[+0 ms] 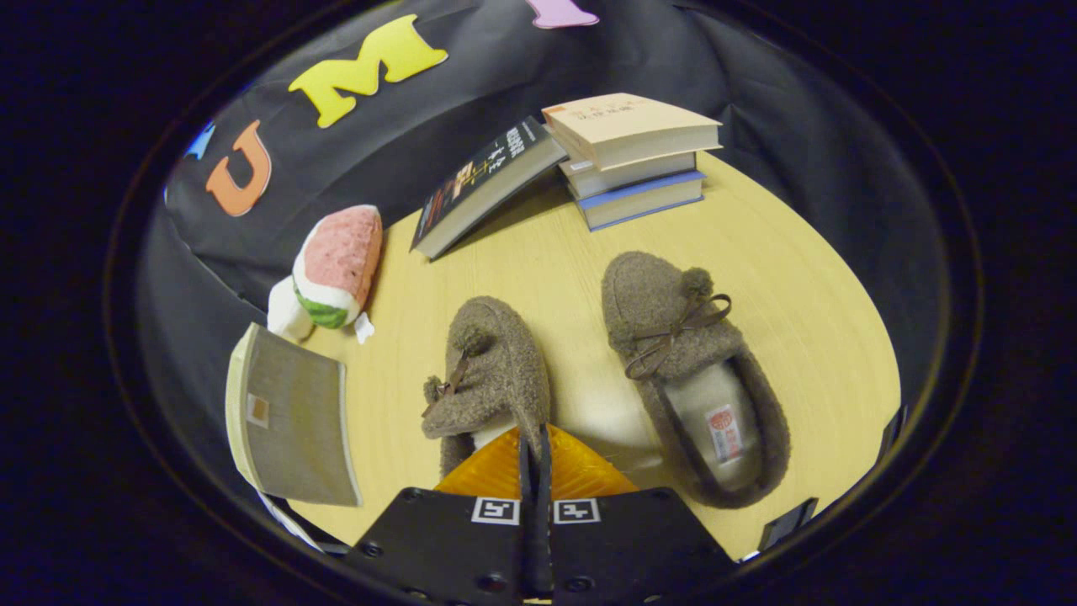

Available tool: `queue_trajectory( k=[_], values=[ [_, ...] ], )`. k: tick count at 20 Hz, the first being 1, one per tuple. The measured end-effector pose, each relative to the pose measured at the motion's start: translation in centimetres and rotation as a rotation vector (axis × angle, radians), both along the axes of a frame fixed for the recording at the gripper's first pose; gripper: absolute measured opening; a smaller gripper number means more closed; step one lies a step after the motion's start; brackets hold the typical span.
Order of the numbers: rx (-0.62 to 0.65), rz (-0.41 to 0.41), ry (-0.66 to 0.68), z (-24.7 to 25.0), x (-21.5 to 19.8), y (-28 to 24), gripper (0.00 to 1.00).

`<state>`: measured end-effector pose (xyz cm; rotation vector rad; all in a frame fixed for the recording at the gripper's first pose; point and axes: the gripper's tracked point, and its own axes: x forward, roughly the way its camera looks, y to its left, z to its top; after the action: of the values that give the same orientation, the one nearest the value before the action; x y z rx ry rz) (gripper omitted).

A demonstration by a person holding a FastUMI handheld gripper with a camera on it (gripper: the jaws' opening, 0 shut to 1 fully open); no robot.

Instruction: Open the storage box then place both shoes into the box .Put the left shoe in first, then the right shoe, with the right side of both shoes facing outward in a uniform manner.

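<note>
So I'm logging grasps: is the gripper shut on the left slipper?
Yes: the gripper fingers meet on the left slipper rim edge.

My gripper (535, 446) is pinched on the left shoe (492, 374). A bare strip of surface (572, 337) runs between it and the right shoe (694, 374). Books (631, 160) block the far side; a plush (332, 269) and a book (290, 417) crowd the left.

You'll find nothing legible here. The slanted black hardcover book (484, 181) carries pale and orange characters too small to read, and so does the tan book (627, 118) topping the stack. The right-hand brown fleecy slipper (694, 374) has a red-and-white insole tag (724, 432), its print blurred. Two square black-and-white markers (535, 510) sit on your gripper (533, 450), whose fingers pinch the left-hand brown fleecy slipper (492, 379).
</note>
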<state>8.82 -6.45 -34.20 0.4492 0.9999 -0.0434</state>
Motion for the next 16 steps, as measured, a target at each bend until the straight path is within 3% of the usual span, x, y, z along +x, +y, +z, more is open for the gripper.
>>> queue_trajectory(
  k=[5, 9, 16],
  values=[
    [0.013, -0.040, -0.082, 6.7, -0.1, 3.4, 0.00],
    [0.060, -0.050, -0.146, 12.6, 0.7, 9.7, 0.00],
    [0.076, 0.042, -0.212, 18.6, 2.2, 24.6, 0.00]
  ],
)
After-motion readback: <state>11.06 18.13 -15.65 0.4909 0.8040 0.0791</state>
